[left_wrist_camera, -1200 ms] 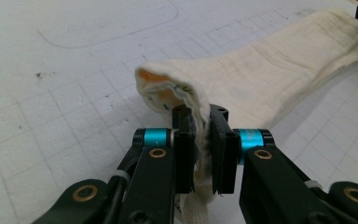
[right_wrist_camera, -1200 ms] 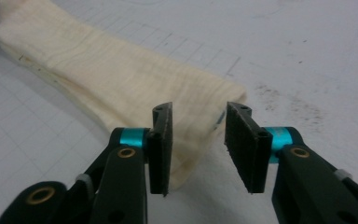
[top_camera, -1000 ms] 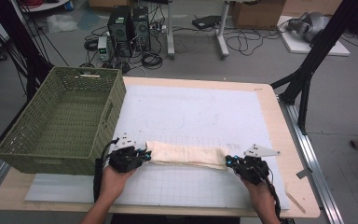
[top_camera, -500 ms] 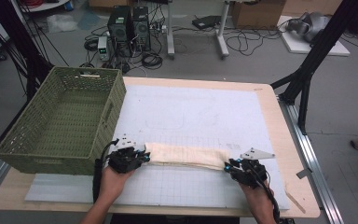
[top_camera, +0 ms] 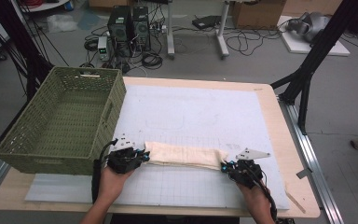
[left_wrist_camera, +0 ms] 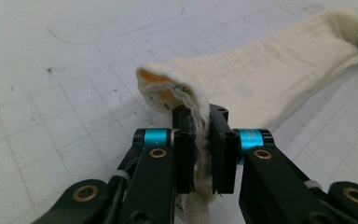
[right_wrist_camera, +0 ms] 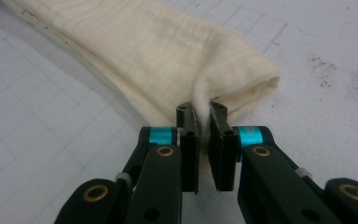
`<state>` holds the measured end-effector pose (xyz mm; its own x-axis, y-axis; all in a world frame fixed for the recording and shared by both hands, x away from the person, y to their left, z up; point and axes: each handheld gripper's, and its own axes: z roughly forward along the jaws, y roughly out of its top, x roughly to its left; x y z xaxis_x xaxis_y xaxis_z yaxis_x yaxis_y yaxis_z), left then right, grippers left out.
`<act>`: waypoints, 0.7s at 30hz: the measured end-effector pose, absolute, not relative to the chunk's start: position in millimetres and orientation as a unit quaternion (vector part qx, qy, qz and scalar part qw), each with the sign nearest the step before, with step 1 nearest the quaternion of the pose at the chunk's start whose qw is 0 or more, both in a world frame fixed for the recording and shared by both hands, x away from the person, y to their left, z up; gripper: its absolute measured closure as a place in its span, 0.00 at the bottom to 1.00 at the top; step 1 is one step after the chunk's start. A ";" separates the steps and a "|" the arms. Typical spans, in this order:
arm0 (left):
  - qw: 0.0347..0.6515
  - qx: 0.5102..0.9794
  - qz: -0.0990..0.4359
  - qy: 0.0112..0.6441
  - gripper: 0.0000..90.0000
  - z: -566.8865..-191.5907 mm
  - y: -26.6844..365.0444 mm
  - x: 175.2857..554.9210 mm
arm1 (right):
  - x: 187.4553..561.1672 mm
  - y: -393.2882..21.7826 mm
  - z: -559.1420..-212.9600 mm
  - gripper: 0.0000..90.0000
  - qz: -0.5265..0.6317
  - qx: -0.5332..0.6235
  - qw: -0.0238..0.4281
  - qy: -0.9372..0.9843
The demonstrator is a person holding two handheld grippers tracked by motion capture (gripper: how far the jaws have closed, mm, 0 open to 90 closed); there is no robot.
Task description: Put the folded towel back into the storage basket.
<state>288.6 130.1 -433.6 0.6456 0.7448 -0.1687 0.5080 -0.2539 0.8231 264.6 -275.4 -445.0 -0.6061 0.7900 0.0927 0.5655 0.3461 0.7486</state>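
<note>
Cream cloth (top_camera: 182, 156), folded into a long narrow band, lies across the white mat (top_camera: 191, 116) near the front edge of the worktop (top_camera: 286, 154), running from left to right. The left gripper (top_camera: 142, 155) has its fingers (left_wrist_camera: 182, 154) pinched shut on the band's left end, where the layers bunch up between them and a trace of orange shows inside the fold. The right gripper (top_camera: 224, 165) clamps its fingers (right_wrist_camera: 189, 154) on the right end, the fabric gathered into a ridge between them. A hand (top_camera: 109, 182) holds each gripper from the front edge. At the worktop's left edge sits a green basket (top_camera: 37, 149), overhanging the side, just beside the left gripper.
</note>
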 end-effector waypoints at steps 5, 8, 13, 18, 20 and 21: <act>0.480 0.774 0.138 0.389 0.91 -422.9 132.2 284.6 | 265.7 -286.5 -431.1 0.93 0.424 0.412 0.169 0.789; 0.487 0.773 0.141 0.381 0.91 -419.0 129.4 281.7 | 267.7 -291.7 -427.7 0.93 0.432 0.411 0.176 0.783; 0.500 0.768 0.151 0.371 0.91 -410.9 129.1 276.9 | 268.9 -296.5 -423.4 0.93 0.444 0.407 0.182 0.777; 0.519 0.757 0.160 0.364 0.91 -402.9 134.3 272.9 | 268.6 -296.8 -415.0 0.93 0.463 0.384 0.193 0.775; 0.525 0.755 0.166 0.356 0.91 -398.5 136.9 271.6 | 268.6 -297.3 -411.7 0.93 0.469 0.374 0.198 0.775; 0.532 0.750 0.170 0.354 0.91 -393.7 138.5 269.7 | 268.5 -297.2 -410.0 0.93 0.473 0.371 0.199 0.774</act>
